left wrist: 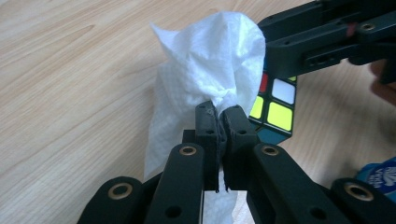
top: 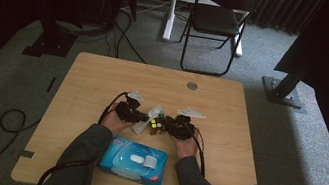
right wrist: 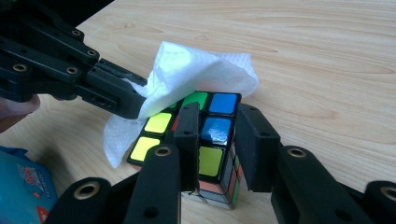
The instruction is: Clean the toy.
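Nearest the camera lies a glossy blue wipes pack (top: 133, 161), flat on the wooden table (top: 230, 113). Beyond it the right gripper (right wrist: 217, 135) clamps the puzzle cube (right wrist: 212, 161), tilted on one corner. Left gripper (left wrist: 219, 116) pinches a crumpled, textured white tissue (left wrist: 205, 60) against the cube's face.

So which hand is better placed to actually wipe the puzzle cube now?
The left. Its left gripper is shut on the white wipe, which already lies against the cube. The right gripper is busy clamping the cube steady.
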A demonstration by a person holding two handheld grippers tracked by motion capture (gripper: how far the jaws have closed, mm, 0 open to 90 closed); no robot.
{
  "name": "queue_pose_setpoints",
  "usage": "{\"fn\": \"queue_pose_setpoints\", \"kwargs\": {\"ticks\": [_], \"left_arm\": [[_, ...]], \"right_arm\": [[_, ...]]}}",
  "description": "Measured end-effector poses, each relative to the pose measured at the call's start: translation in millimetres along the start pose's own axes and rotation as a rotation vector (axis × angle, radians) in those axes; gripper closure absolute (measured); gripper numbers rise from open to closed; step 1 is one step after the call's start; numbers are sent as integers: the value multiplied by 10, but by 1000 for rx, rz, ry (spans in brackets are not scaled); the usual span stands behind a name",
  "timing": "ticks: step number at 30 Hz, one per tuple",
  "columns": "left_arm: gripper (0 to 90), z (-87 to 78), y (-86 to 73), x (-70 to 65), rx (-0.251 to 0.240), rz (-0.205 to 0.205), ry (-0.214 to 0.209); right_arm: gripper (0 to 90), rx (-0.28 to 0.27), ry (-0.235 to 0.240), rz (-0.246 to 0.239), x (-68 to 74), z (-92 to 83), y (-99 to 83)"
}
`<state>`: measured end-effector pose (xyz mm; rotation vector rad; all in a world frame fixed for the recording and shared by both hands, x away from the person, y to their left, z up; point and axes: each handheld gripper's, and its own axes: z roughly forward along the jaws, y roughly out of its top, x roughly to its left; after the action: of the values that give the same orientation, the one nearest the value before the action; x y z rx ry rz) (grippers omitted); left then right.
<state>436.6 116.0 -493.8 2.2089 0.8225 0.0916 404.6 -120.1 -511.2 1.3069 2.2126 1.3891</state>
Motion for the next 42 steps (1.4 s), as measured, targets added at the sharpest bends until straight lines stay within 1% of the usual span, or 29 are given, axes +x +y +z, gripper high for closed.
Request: {"fn": "queue_pose_setpoints", "kwargs": {"ticks": [3,9,17,21,25,30,31,35,37,42], "left_arm": [[868,13,7,0,1,-3,6],[869,32,50,-22,16,17,32],[868,74,91,-31,16,11,60],[870,70,77,-26,10,12,57],[869,64,40,-20,1,-5,49],[870,82,25,-15,12,-9,68],[870,95,18,-14,18,-15,71],[870,166,-10,-12,52,-13,69],[871,217,-21,-8,80,-7,64],[870,326,-41,5,155,19,71]], "right_arm": [[713,3,-12,8,23,-9,-1],[714,9,-40,31,65,-23,-1],[703,27,-22,9,63,-67,1],[708,25,-11,26,42,-73,-6],[713,23,-8,32,39,-72,-9],[715,18,-12,38,44,-72,-15],[715,17,-13,39,46,-72,-16],[715,18,-14,44,49,-74,-17],[717,19,-14,46,48,-75,-16],[717,20,-14,44,49,-79,-18]]}}
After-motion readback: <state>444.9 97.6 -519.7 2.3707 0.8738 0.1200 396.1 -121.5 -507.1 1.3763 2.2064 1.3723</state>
